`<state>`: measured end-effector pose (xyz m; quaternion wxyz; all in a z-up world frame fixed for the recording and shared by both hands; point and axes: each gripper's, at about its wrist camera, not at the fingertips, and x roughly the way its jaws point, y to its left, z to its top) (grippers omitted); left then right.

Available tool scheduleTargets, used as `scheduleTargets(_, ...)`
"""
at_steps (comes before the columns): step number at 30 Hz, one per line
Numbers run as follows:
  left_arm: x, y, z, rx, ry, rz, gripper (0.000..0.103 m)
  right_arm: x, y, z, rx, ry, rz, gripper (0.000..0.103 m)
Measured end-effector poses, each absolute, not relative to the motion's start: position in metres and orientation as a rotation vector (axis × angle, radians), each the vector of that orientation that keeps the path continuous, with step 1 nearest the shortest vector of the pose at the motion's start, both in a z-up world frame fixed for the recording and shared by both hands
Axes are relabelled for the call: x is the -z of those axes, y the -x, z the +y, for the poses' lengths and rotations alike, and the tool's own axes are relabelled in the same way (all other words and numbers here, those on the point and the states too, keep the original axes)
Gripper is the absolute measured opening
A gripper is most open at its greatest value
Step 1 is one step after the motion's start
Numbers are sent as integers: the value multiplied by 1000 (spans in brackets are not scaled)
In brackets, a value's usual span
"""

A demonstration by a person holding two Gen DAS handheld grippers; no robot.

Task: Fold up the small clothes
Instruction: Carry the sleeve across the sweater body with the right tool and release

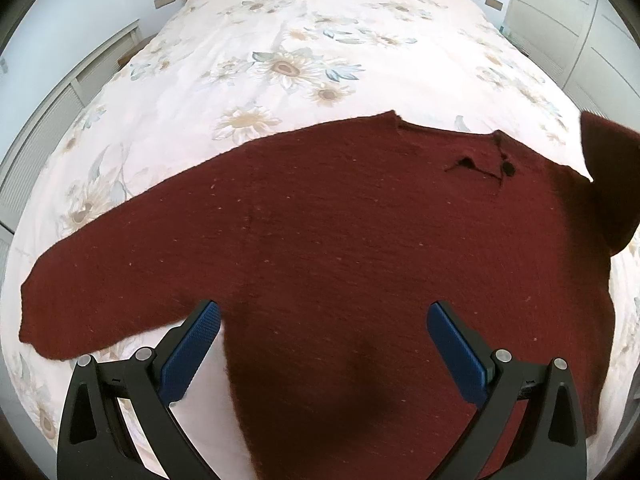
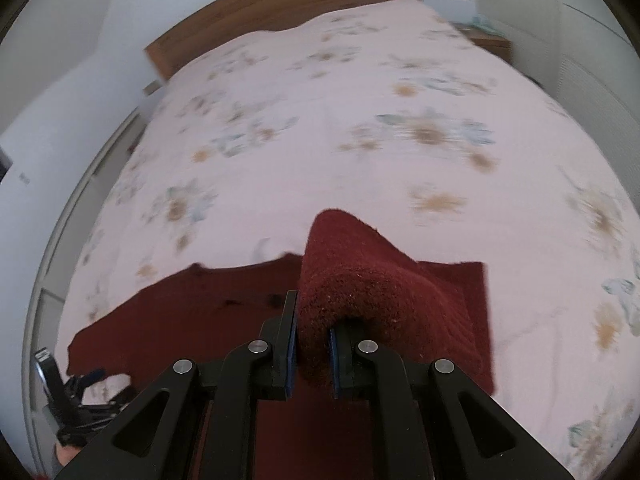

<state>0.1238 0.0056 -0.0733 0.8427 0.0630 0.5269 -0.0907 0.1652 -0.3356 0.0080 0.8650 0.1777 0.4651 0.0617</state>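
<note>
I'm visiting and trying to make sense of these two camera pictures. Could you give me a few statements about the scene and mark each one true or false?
1. The right hand-held gripper is shut on a bunched part of the dark red sweater. True.
2. The left hand-held gripper is clamped on the sweater. False: its jaws stand wide apart above the cloth and hold nothing.
3. The sweater lies on a plain blue blanket. False: it lies on a pale bedspread printed with flowers.
4. One sleeve lies stretched out flat to the side in the left view. True.
5. A wooden headboard stands at the far end of the bed. True.
</note>
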Motion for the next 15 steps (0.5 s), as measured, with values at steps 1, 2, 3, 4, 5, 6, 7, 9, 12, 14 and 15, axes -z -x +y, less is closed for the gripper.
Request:
scheduleTargets(1, 73, -126, 7, 188, -136, 1112, 102, -8, -168, -323, -150, -372, 978, 12)
scheduleTargets(2, 73, -127, 10, 185, -136, 1110, 102, -6, -173, -308, -175, -370, 984, 12)
scheduleTargets(3, 73, -129, 12, 182, -135, 1106, 102, -4, -177, -297, -192, -364, 989, 12)
scheduleTargets(4, 72, -129, 15, 179, -133, 1103, 102, -2, -180, -287, -206, -356, 996, 12)
scheduleTargets(5, 72, -130, 17, 174, -130, 1102, 102, 1, -183, -274, -227, -352, 1007, 12)
scheduleTargets(6, 72, -131, 20, 169, -125, 1103, 102, 5, -186, -263, -245, -351, 1017, 12)
scheduleTargets(7, 72, -132, 24, 165, -115, 1105, 102, 9, -188, -256, -256, -349, 1025, 12)
scheduleTargets(9, 74, -132, 29, 159, -106, 1110, 102, 21, -189, -237, -277, -332, 1052, 12)
scheduleTargets(12, 79, -133, 33, 143, -114, 1116, 102, 48, -189, -215, -272, -298, 1104, 12)
scheduleTargets(14, 83, -133, 37, 134, -112, 1124, 102, 70, -188, -207, -264, -288, 1150, 13)
scheduleTargets(15, 83, -132, 40, 131, -108, 1127, 102, 79, -186, -205, -263, -294, 1168, 13)
